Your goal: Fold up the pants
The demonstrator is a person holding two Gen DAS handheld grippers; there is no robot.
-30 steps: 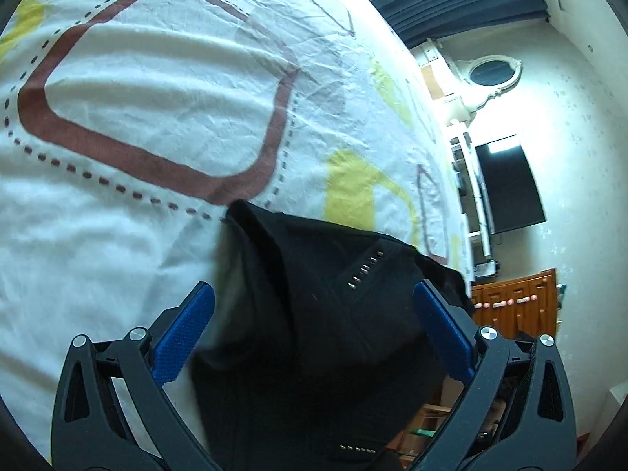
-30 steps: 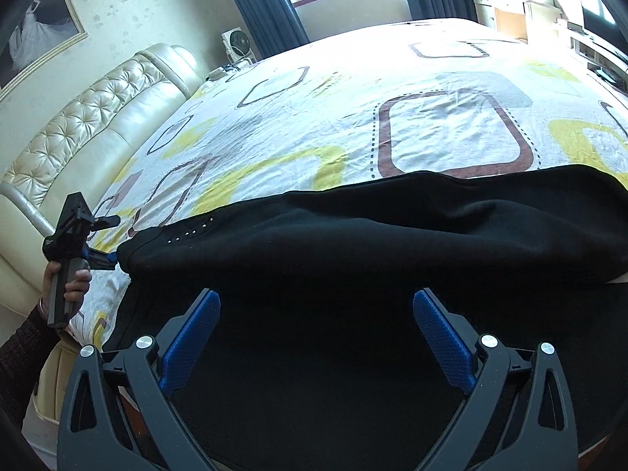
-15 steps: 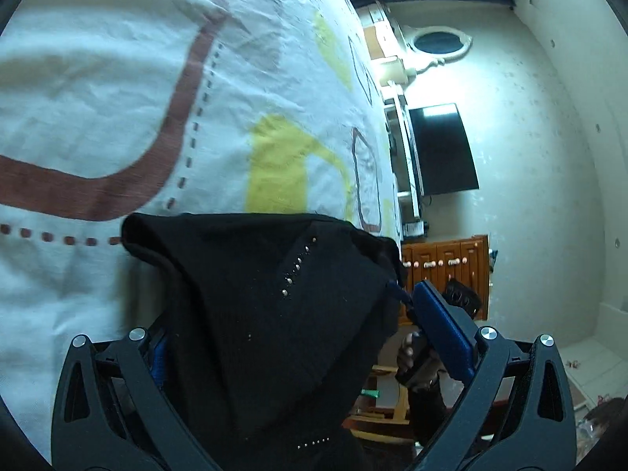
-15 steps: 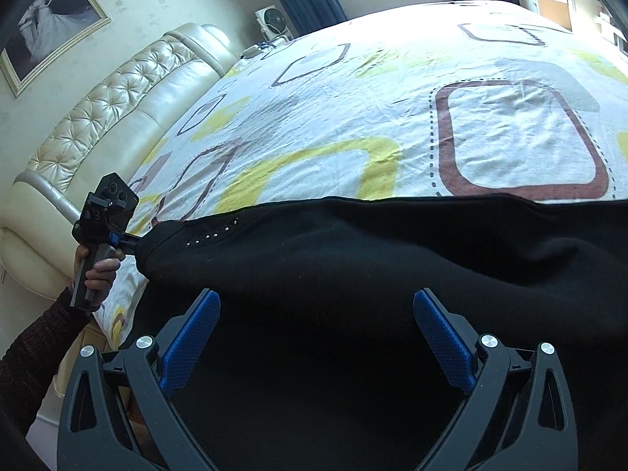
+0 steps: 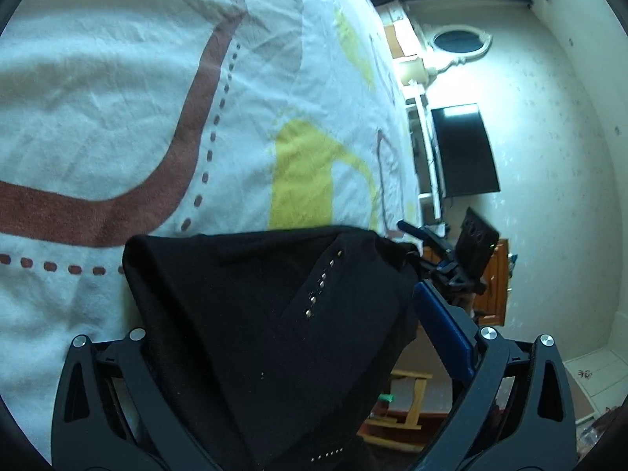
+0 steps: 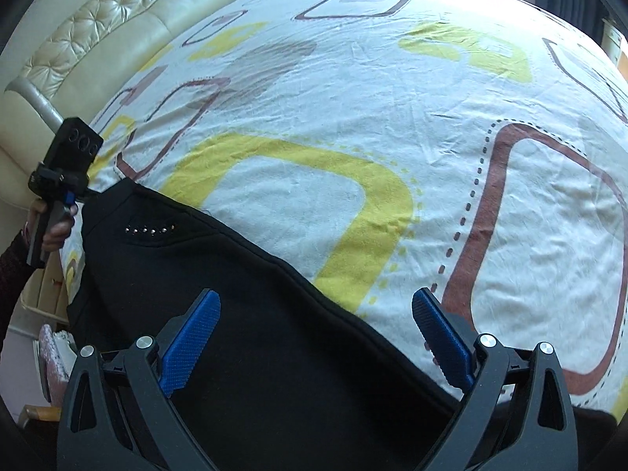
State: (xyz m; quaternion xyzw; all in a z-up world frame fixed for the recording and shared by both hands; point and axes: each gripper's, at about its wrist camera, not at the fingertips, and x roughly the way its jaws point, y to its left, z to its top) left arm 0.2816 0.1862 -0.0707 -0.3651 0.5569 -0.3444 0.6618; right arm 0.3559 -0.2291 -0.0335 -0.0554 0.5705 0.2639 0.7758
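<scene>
Black pants [image 6: 274, 333] are spread along the near edge of a bed covered by a white sheet [image 6: 353, 117] printed with yellow and brown rounded rectangles. In the right wrist view the garment runs from the far left, where a short row of metal studs [image 6: 149, 230] is seen near its end, down to the near right under the camera.

The right gripper [image 6: 314, 333] is seen with its blue pads [image 6: 192, 337] spread wide apart above the black cloth; nothing is pinched between them, and whether the cloth is touched cannot be told.

In the left wrist view the left gripper [image 5: 282, 337] is largely covered by a bunched end of the pants [image 5: 255, 333], which is draped between and over the fingers. Only the right blue pad [image 5: 443, 333] is visible; the left one is hidden by cloth. The visible arms stand wide apart, but whether cloth is gripped cannot be told. The same gripper is seen at the far left of the right wrist view [image 6: 64, 180], held by a hand [image 6: 55, 227] in a dark sleeve at the end of the pants.

A padded cream headboard [image 6: 98, 31] lies beyond the bed at the far left. In the left wrist view a dark screen [image 5: 463, 153] hangs on the wall at right.
</scene>
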